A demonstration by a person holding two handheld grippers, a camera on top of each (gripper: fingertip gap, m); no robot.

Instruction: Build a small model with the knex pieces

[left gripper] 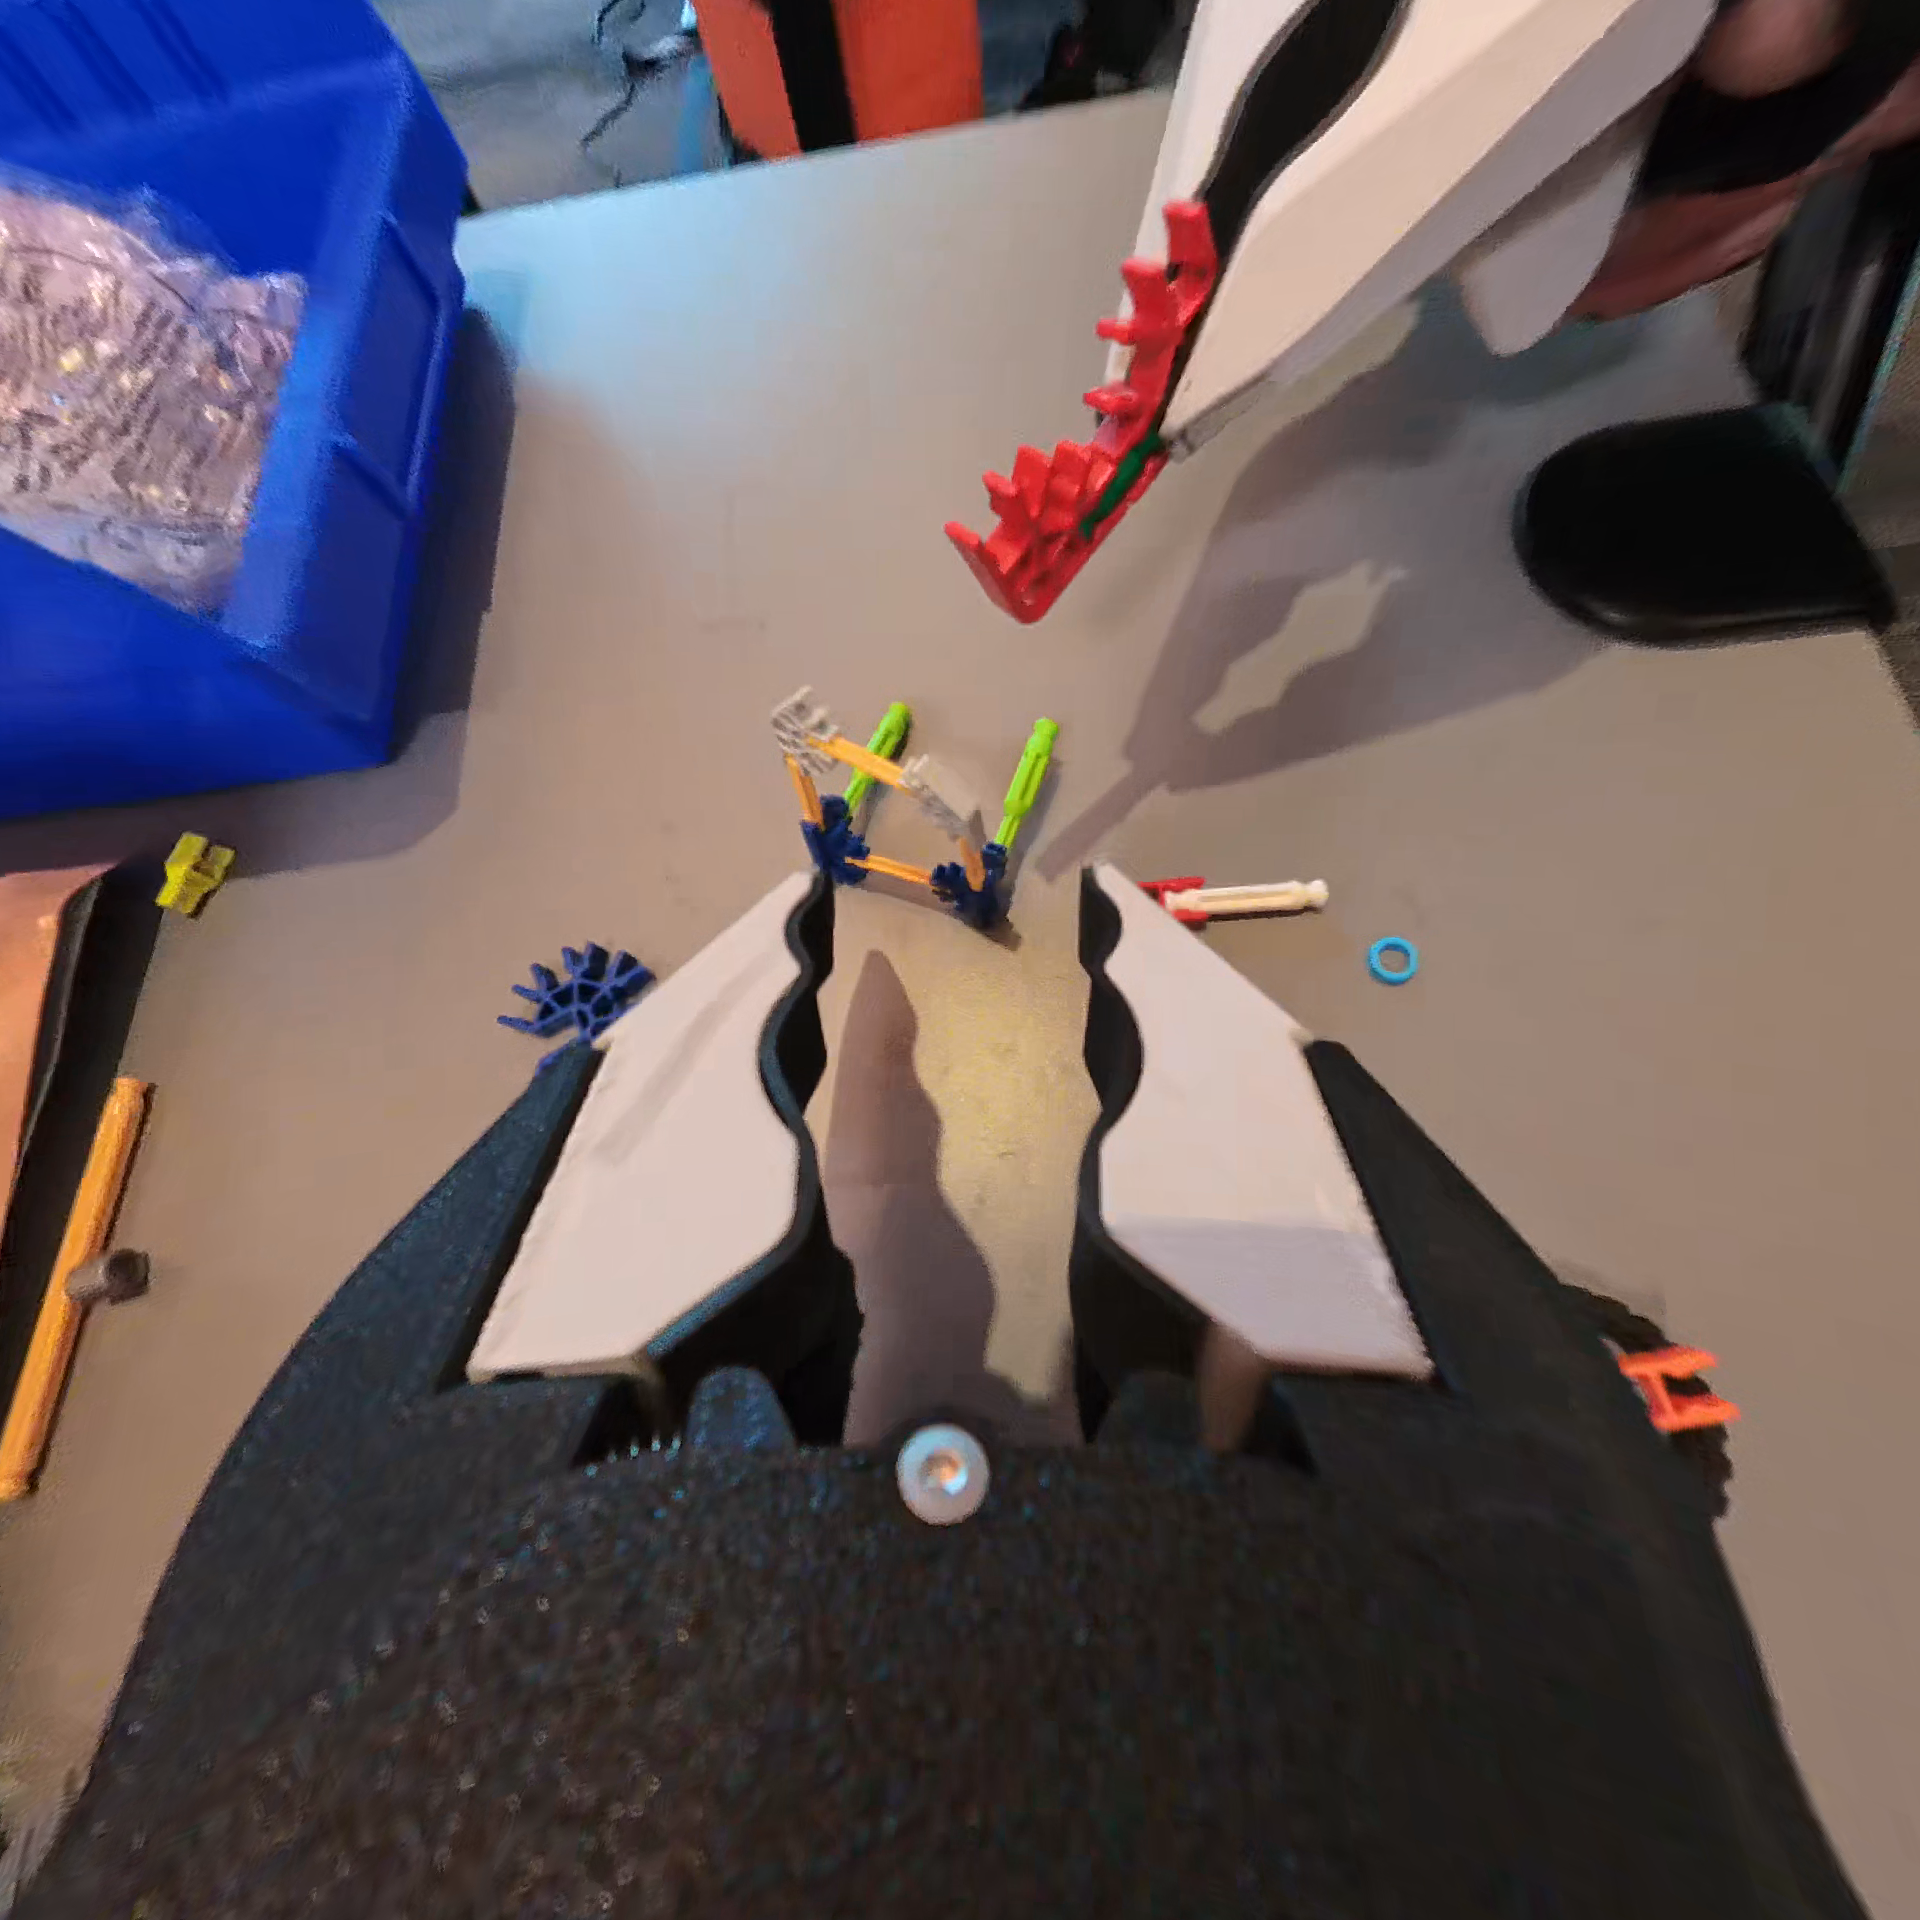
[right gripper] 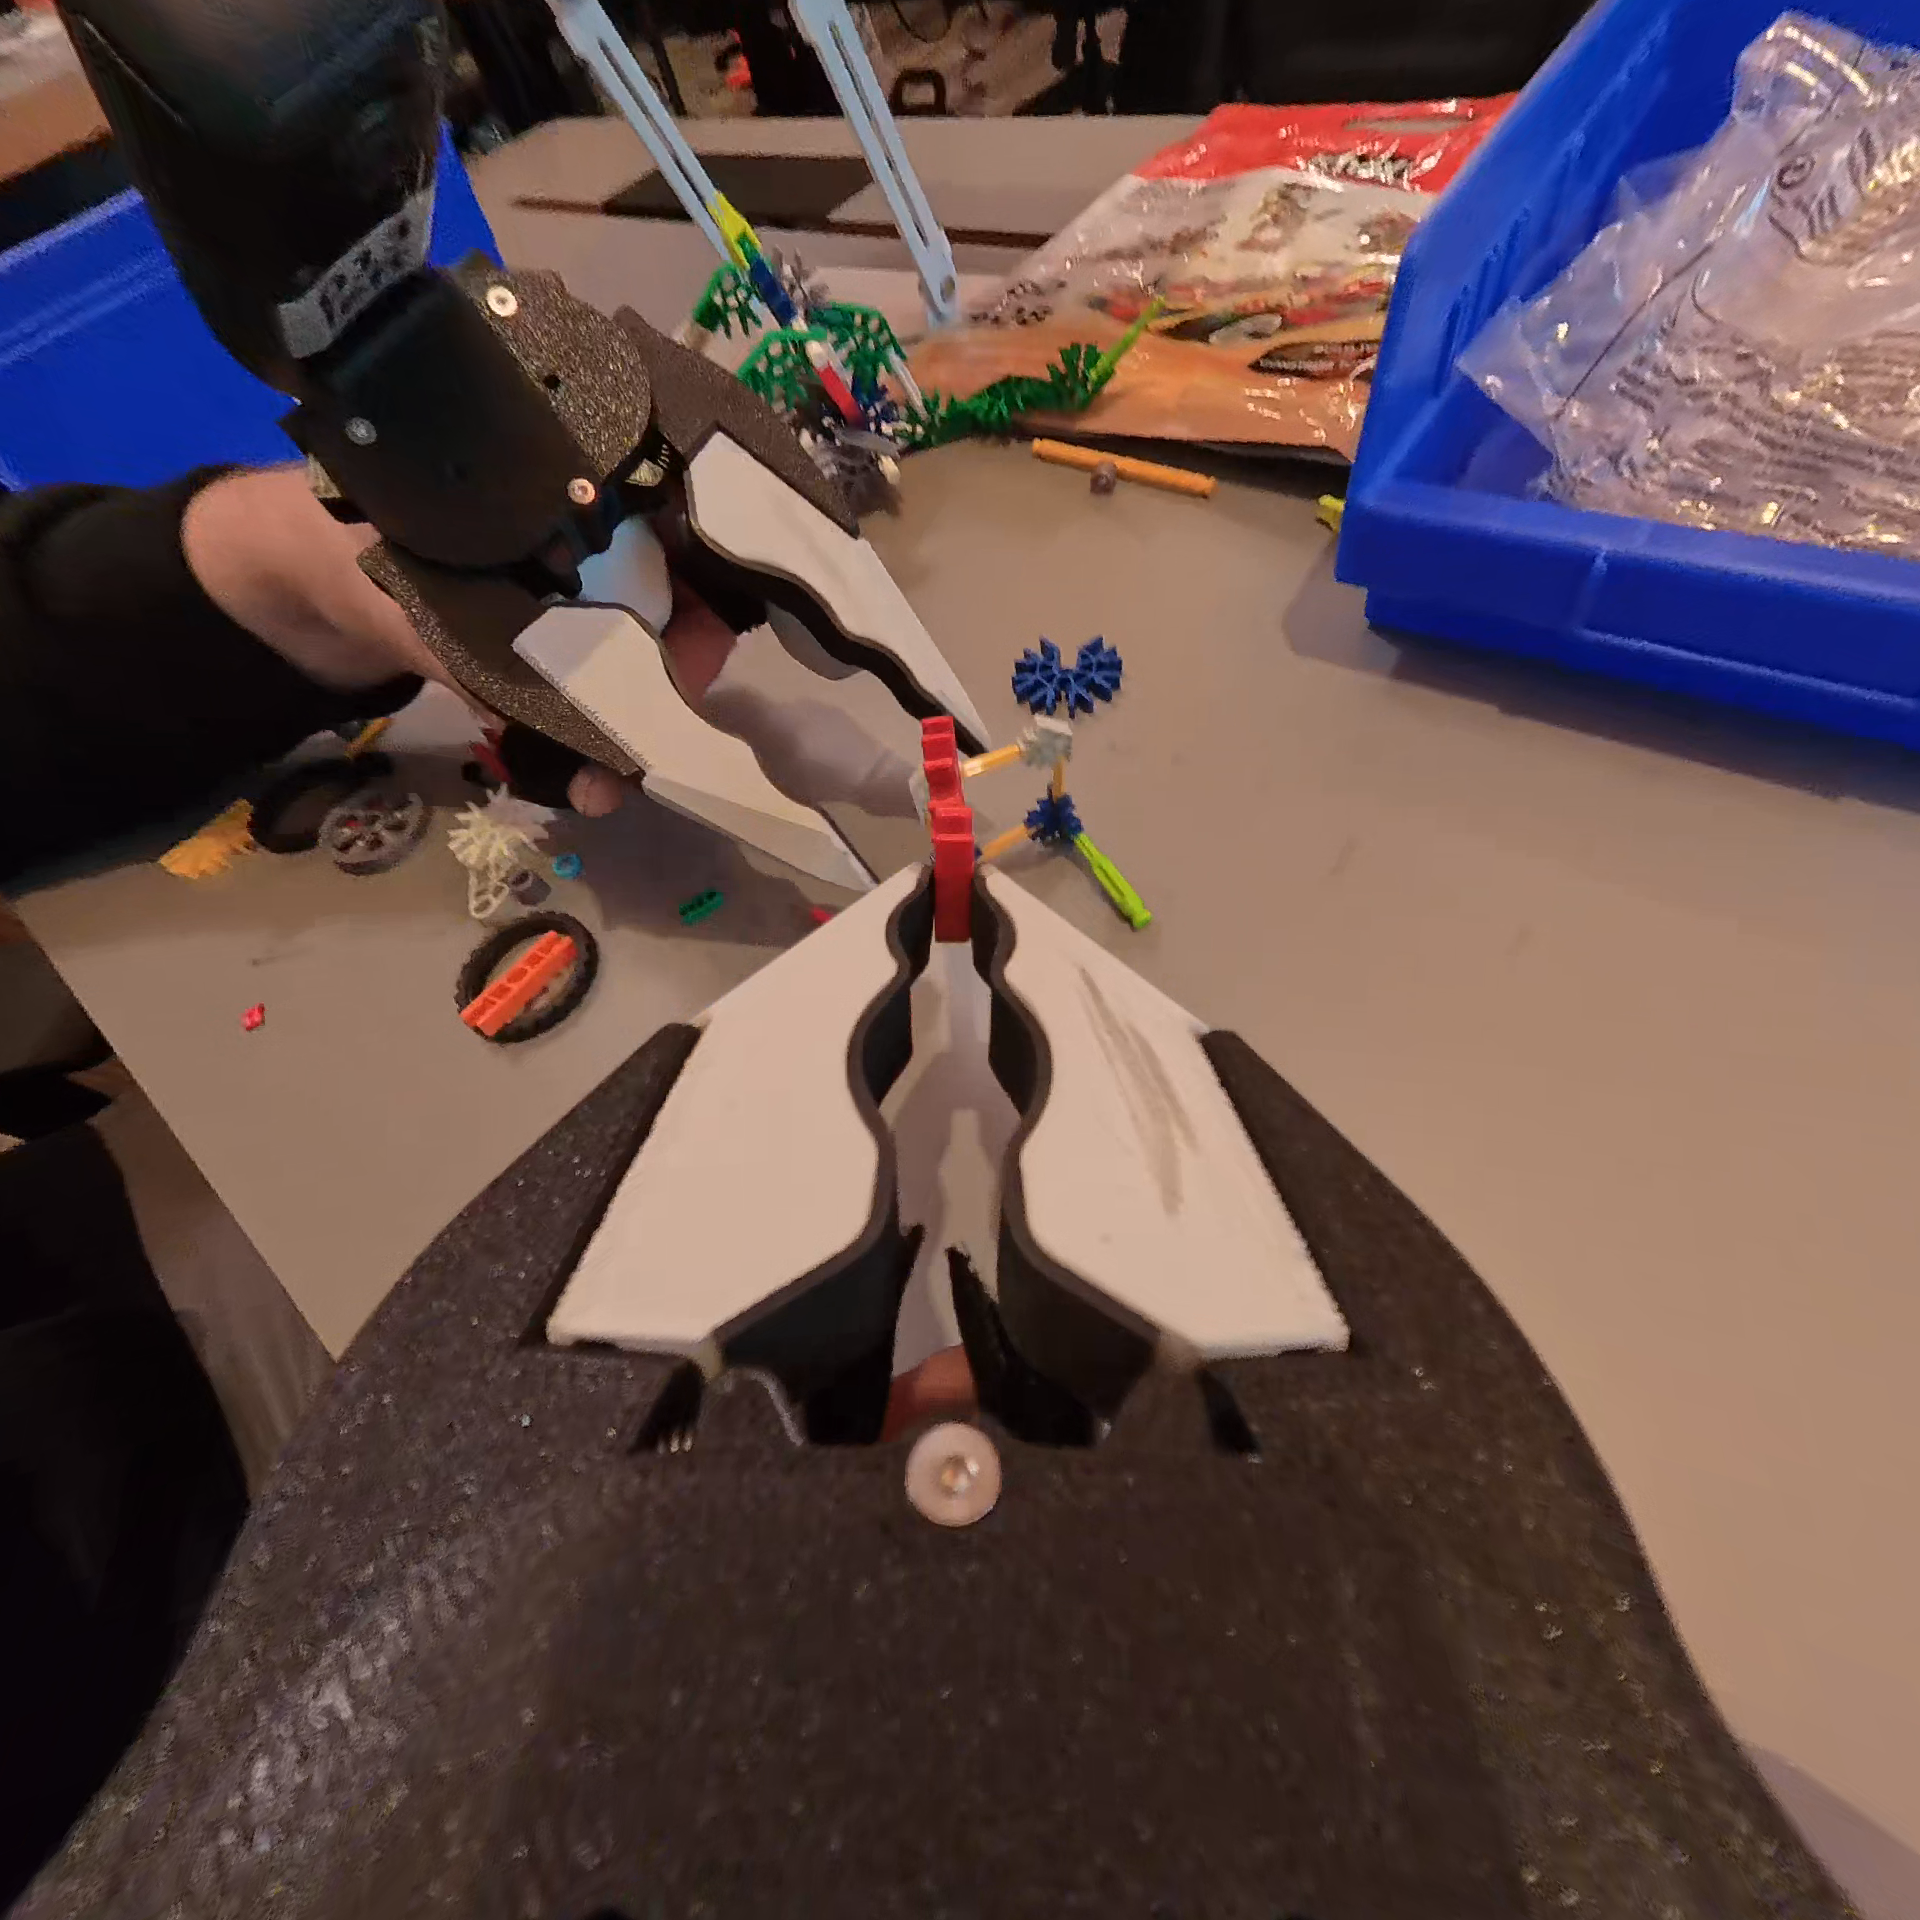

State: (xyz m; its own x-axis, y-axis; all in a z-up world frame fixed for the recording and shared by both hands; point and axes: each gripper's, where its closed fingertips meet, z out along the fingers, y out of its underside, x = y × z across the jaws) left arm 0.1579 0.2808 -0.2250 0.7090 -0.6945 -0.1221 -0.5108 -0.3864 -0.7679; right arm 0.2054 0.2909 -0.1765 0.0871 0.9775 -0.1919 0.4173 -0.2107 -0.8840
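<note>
My left gripper (left gripper: 956, 883) is open and empty, low over the grey table (left gripper: 727, 416). Its fingertips stand just short of a small frame (left gripper: 894, 810) of blue and grey connectors, orange rods and two green rods. My right gripper (right gripper: 953, 894) is shut on a red toothed connector piece (right gripper: 951, 831) and holds it in the air above and beyond the frame (right gripper: 1039, 790). In the left wrist view the red piece (left gripper: 1081, 457) hangs from the right gripper at the upper right. The left gripper (right gripper: 925, 812) shows open in the right wrist view, held by a hand.
A blue bin (left gripper: 208, 416) with a plastic bag stands at the left. Loose parts lie about: a blue connector (left gripper: 577, 992), a white rod (left gripper: 1242, 896), a blue ring (left gripper: 1390, 958), a long orange rod (left gripper: 73, 1278), a tyre (right gripper: 527, 977). A green build (right gripper: 831, 353) stands at the back.
</note>
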